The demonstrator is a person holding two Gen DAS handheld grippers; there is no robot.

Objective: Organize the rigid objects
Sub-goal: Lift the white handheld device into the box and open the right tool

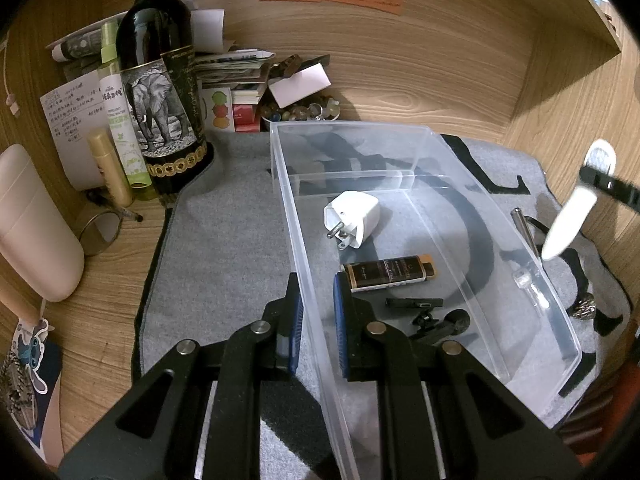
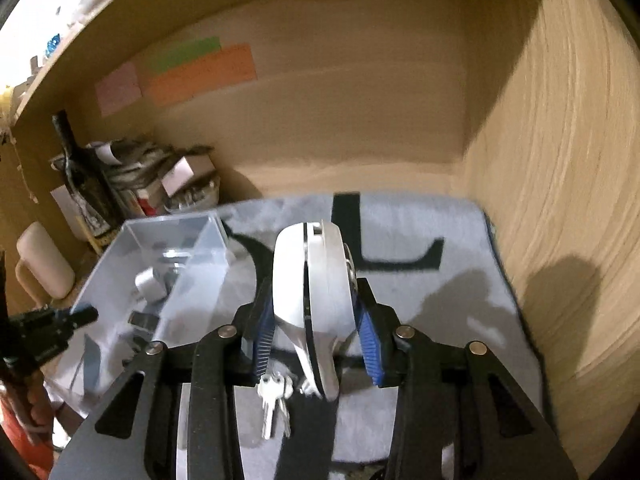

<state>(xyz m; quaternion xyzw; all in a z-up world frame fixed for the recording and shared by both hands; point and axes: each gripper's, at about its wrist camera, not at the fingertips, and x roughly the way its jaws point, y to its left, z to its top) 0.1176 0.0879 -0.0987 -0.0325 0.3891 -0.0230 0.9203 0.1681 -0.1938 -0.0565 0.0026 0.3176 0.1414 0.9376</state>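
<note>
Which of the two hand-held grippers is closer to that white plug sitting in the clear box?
Left. The left hand-held gripper clamps the box wall just in front of the plug; the right hand-held gripper is raised outside the box, holding a white object.

Left tongs were clamped on the near side wall of the clear bin, one blue pad outside and one inside, pointing steeply down. Right tongs held a white shoehorn-shaped tool between the blue pads, lifted clear of the tabletop, tilted down toward it. In the left view they showed only as a dark tip at the far right edge.
</note>
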